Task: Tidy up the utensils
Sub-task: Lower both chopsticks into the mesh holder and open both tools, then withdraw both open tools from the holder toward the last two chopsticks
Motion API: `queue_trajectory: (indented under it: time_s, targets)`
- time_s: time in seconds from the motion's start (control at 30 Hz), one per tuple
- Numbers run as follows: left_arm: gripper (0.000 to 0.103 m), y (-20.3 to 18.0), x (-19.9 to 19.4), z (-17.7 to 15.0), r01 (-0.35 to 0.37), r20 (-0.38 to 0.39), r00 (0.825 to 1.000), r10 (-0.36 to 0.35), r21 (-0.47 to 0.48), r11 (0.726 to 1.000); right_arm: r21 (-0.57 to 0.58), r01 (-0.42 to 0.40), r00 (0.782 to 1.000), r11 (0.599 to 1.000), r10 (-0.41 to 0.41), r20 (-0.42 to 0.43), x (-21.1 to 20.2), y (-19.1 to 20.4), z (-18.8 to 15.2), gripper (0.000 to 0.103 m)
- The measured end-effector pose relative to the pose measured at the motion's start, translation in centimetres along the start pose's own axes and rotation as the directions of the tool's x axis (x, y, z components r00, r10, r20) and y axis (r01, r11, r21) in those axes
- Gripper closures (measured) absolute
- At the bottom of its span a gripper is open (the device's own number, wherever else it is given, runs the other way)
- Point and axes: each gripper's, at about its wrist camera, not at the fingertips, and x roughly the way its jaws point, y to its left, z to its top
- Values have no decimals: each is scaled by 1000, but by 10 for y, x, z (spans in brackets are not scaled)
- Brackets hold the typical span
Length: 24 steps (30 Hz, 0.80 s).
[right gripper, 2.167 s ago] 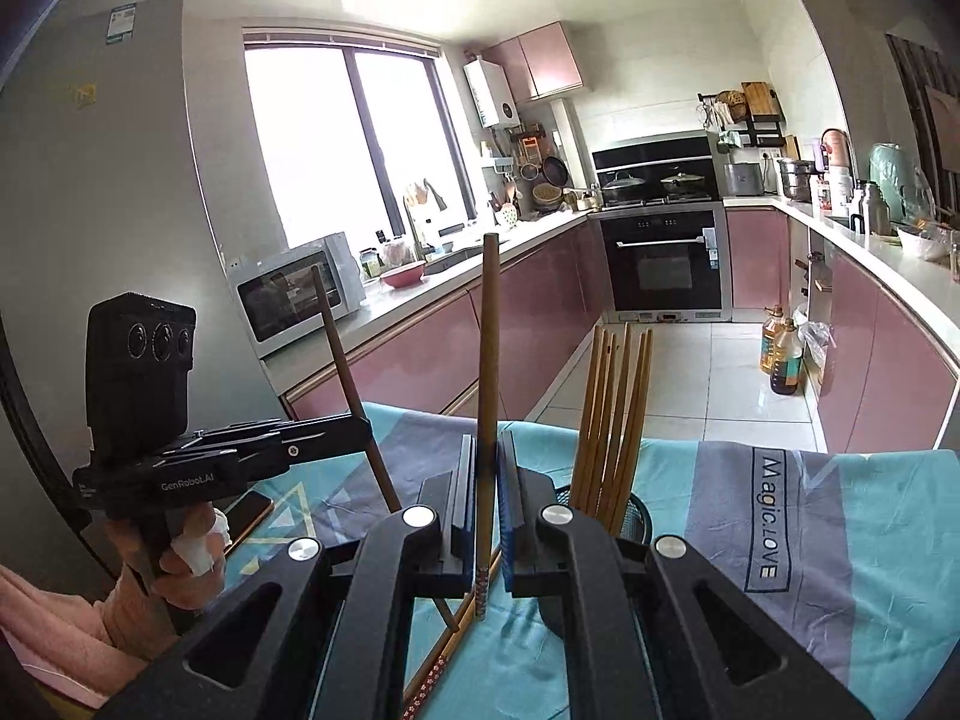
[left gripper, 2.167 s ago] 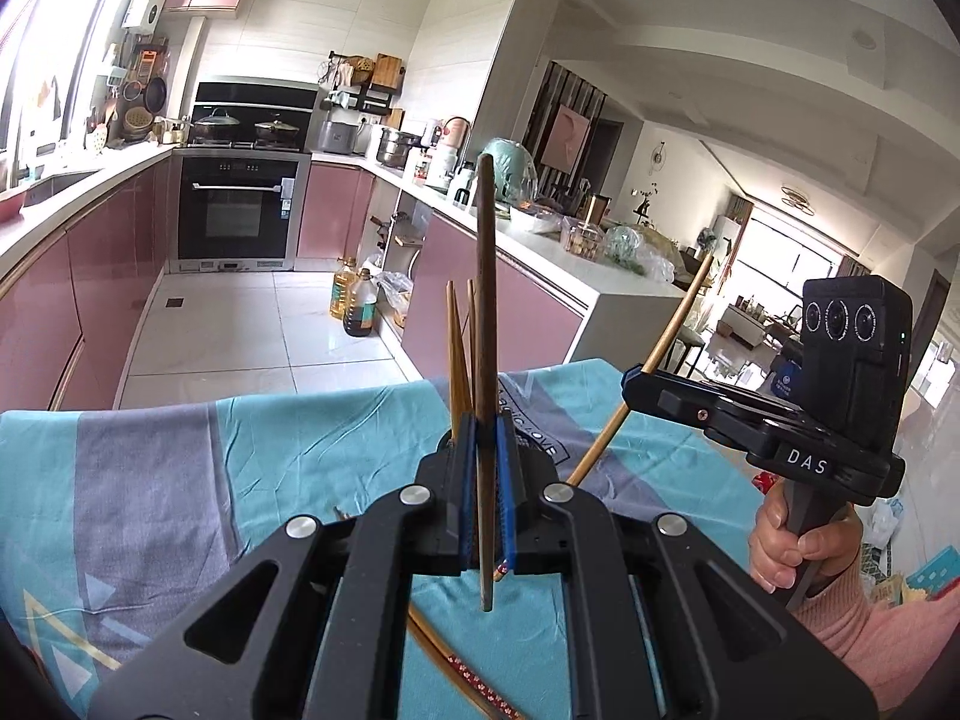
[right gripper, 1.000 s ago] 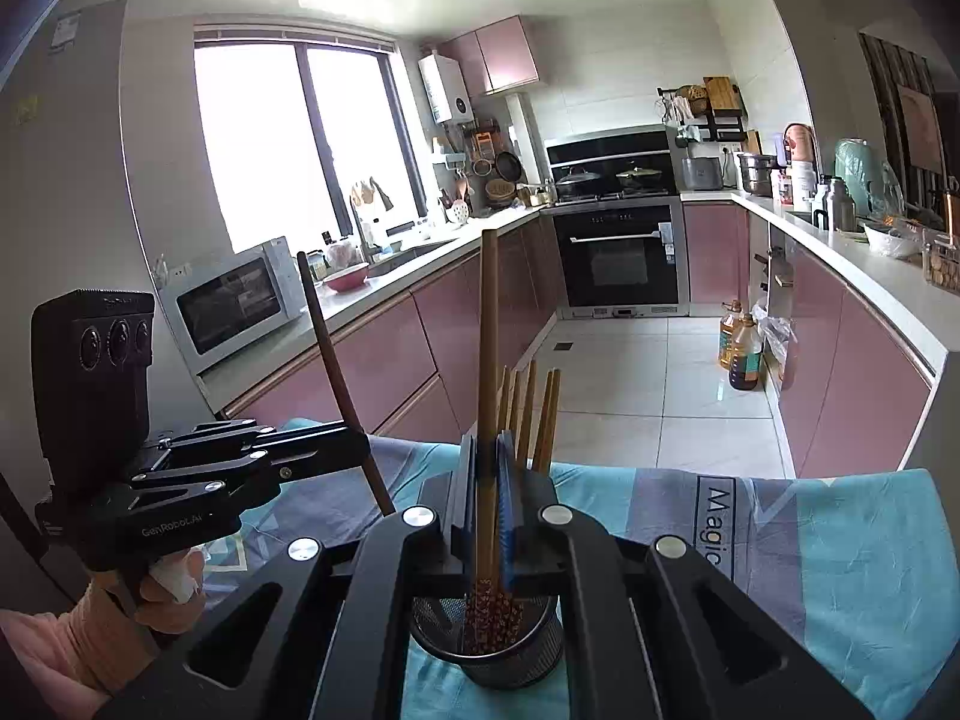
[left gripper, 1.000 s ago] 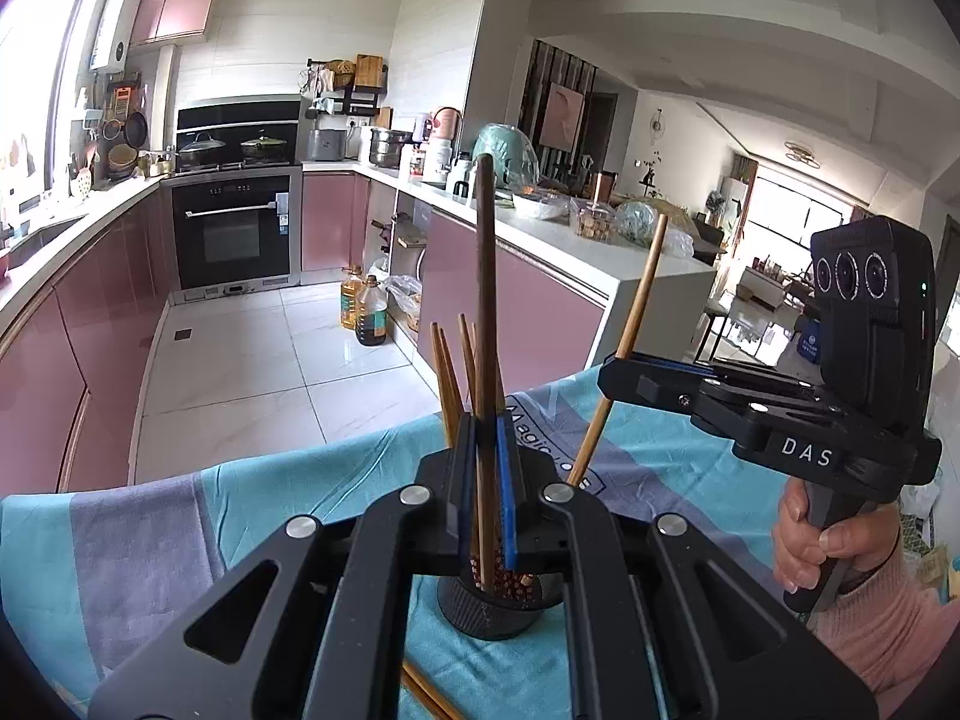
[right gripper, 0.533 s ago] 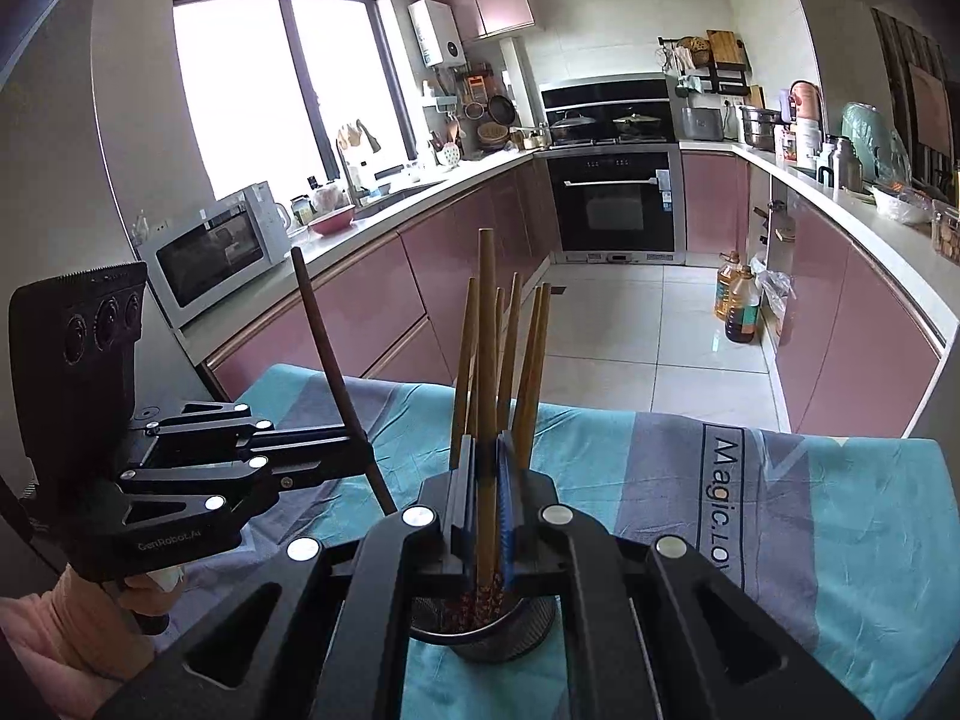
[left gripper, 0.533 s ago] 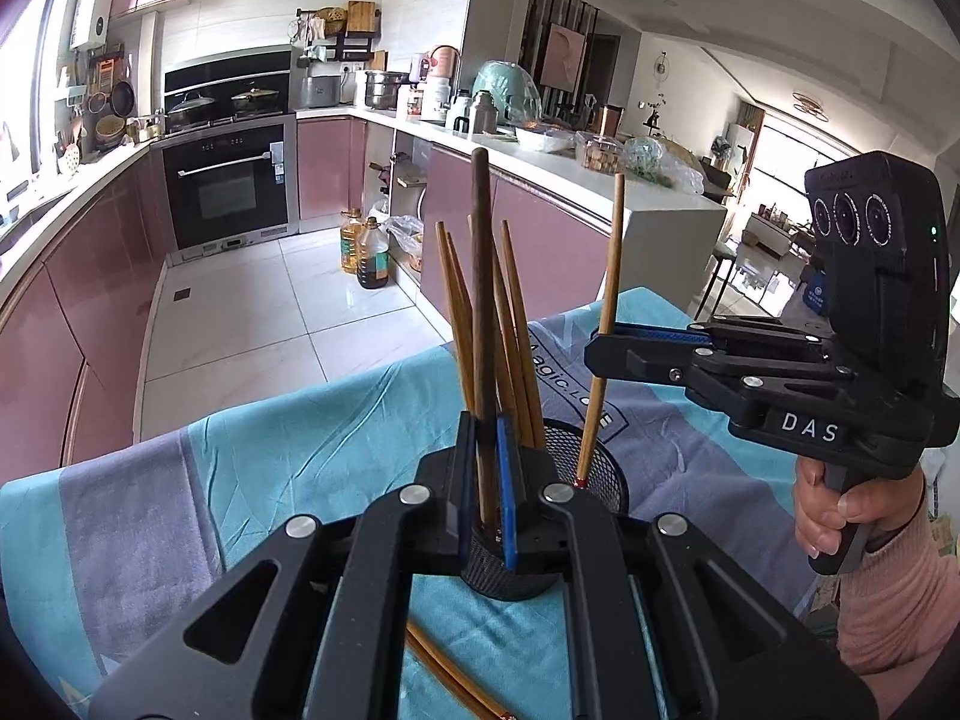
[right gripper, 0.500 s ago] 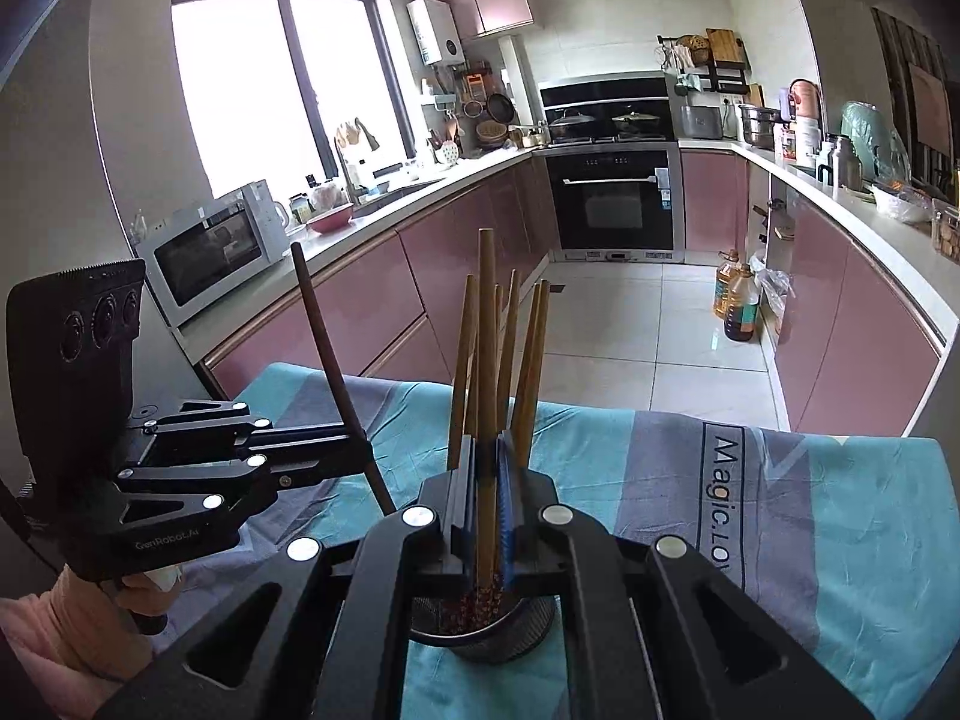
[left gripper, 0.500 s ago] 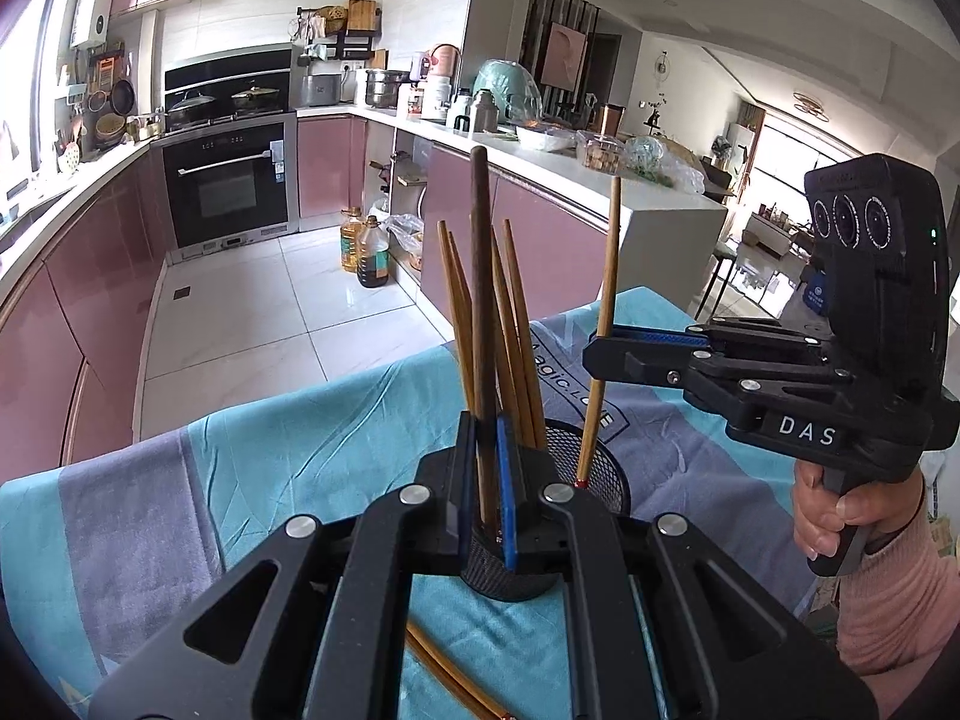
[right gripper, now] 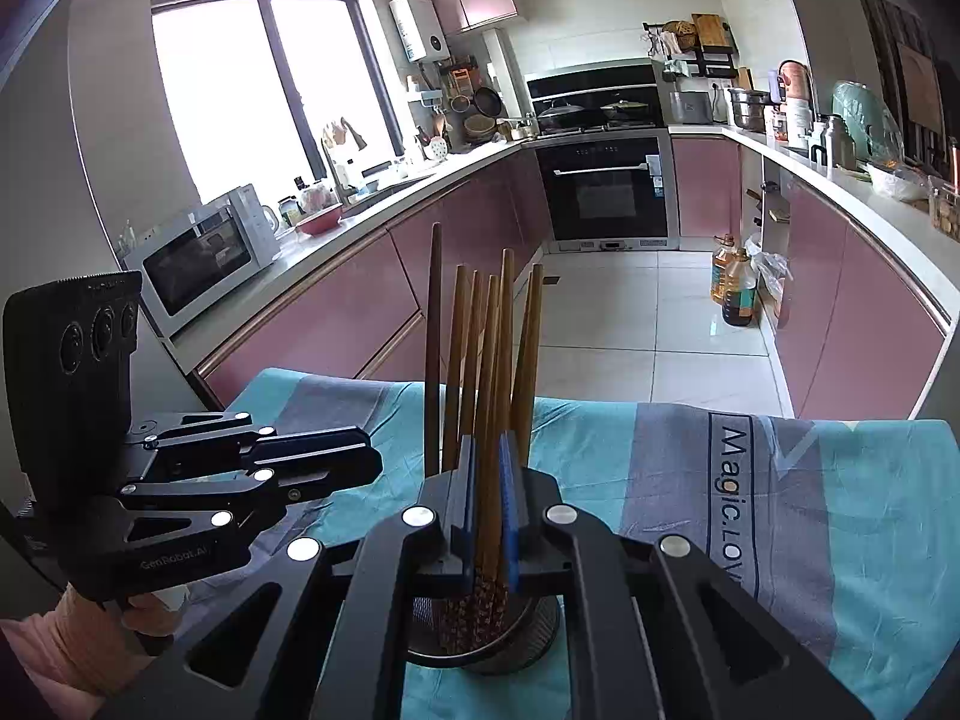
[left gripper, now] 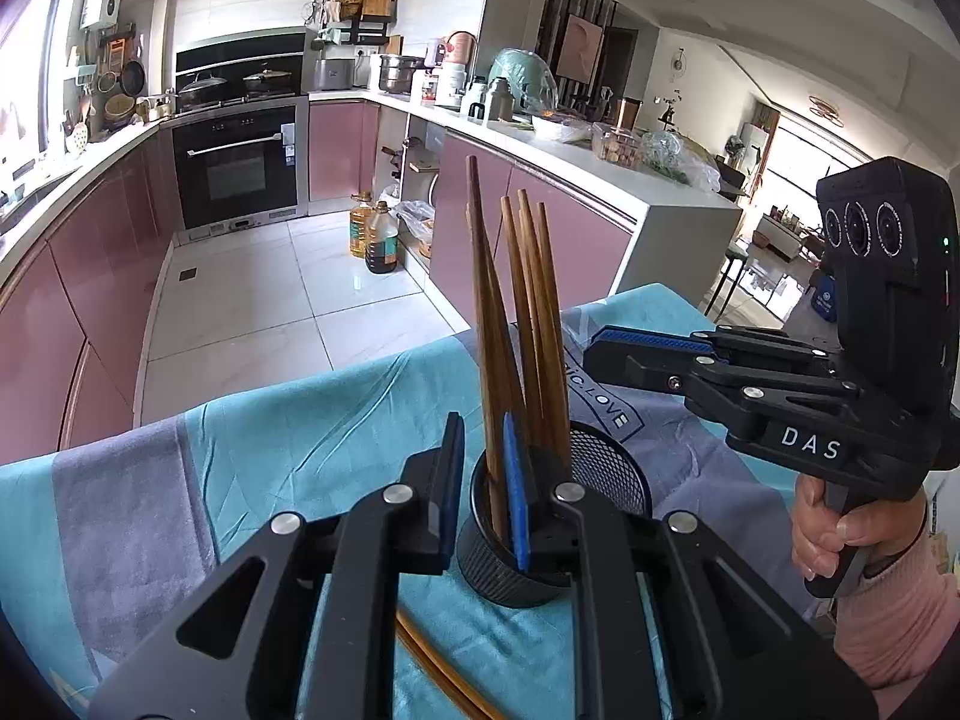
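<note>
**Both chopsticks dropped into the cup**

Left wrist view: the left gripper (left gripper: 483, 438) no longer pinches its dark chopstick (left gripper: 480, 276). Its jaws are opening, and the stick stands free between them in the mesh cup (left gripper: 606, 468) with the other chopsticks (left gripper: 531, 300). The right gripper (left gripper: 591, 348), marked "DAS", now shows no stick in its closed jaws. One chopstick (left gripper: 438, 666) lies on the cloth (left gripper: 300, 432), so sorting is probably unfinished.

Right wrist view: the right gripper (right gripper: 487, 450) has its pads nearly together above the cup (right gripper: 540, 624). The left gripper (right gripper: 372, 456) reads "GenRobot.AI", the cloth (right gripper: 840, 510) "Magic.LOVE".
</note>
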Motion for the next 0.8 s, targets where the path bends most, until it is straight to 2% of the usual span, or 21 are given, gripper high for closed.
queue_trajectory:
  time_s: [0.13,0.3,0.37,0.43,0.5,0.57,0.63,0.67,0.73,0.8]
  targets:
    - [81,5,-8,-6,-9,25,1000,10,-12,1000,4,-10,1000,1000,10,4,-3,1,-2,93]
    - [67,8,-31,-22,-32,85,996,32,1,999,-31,-46,998,998,47,41,-22,14,-11,82]
    - [55,10,-41,-31,-43,106,993,43,2,999,-59,-71,996,996,74,52,-32,24,-16,73]
    - [49,13,-49,-40,-61,123,991,61,-6,998,-89,-94,993,992,100,58,-42,34,-22,70]
    - [48,17,-56,-50,-81,132,988,83,-18,997,-114,-125,990,986,132,58,-50,43,-28,70]
    - [33,23,-62,-60,-94,138,985,99,-39,995,-130,-153,986,980,160,47,-54,51,-37,68]
    - [25,28,-66,-71,-109,137,984,117,-63,992,-139,-180,982,974,185,25,-52,59,-48,66]
    - [16,29,-67,-76,-124,133,982,133,-75,989,-139,-190,981,972,193,9,-50,62,-53,65]
    - [11,31,-71,-86,-150,137,977,161,-86,985,-132,-210,978,969,207,-33,-39,67,-66,65]
    - [10,33,-73,-95,-171,132,974,182,-96,981,-122,-202,978,972,193,-81,-24,72,-80,64]
